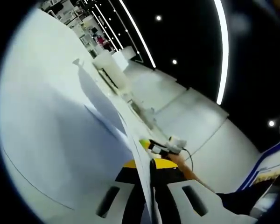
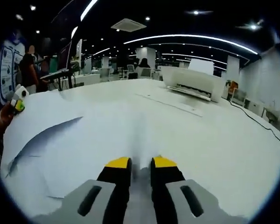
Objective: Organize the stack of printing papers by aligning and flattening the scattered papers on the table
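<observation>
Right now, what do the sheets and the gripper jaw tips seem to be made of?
The sheets look like thin matte white paper: they bend, lift and cast soft shadows. The right gripper has tips that look like yellow moulded plastic or rubber over black; which one is unclear.

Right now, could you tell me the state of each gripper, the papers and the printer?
left gripper: shut on the papers, pinching an edge.
right gripper: shut on the papers, jaws nearly together.
papers: lifted and bowed, sheets uneven, not yet aligned or flat.
printer: sitting on the table, no sheet seen in its tray.
</observation>
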{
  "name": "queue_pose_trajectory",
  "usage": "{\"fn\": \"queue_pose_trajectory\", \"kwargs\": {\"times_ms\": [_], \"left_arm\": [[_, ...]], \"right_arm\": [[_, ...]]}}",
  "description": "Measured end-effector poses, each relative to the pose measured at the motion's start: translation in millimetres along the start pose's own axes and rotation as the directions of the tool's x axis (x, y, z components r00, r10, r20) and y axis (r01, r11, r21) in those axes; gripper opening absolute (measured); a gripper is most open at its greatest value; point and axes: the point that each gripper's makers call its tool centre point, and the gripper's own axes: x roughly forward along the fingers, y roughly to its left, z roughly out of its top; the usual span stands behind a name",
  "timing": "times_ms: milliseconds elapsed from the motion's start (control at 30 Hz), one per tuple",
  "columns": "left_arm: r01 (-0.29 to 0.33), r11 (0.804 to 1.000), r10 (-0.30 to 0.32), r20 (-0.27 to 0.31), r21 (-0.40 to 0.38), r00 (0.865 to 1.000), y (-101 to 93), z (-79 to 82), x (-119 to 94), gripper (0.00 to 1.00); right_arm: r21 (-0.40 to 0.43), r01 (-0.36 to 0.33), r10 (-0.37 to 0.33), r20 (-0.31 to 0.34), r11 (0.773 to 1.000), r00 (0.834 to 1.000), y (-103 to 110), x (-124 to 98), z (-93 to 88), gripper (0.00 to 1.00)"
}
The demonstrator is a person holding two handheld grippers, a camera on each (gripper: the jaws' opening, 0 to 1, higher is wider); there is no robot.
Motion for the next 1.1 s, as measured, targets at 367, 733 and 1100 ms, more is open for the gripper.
{"fn": "queue_pose_trajectory", "kwargs": {"times_ms": [367,733,1100], "left_arm": [[-0.001,1.000,0.001,0.000,0.004,1.000,0.8,0.4,0,0.07],[0.003,1.000,-0.003,0.005,-0.003,1.000,1.4,2.0,-1,0.07],[-0.001,1.000,0.001,0.002,-0.001,1.000,-0.1,-0.5,-1,0.07]], "right_arm": [[0.036,-0.028,0.019,0.229,0.999,0.973,3,-26,55.8,0.00],[0.007,0.030,-0.031,0.292,1.000,0.956,5,-55,84.3,0.00],[-0.138,0.098,-0.049,0.319,0.986,0.947,16,-86,116.7,0.00]]}}
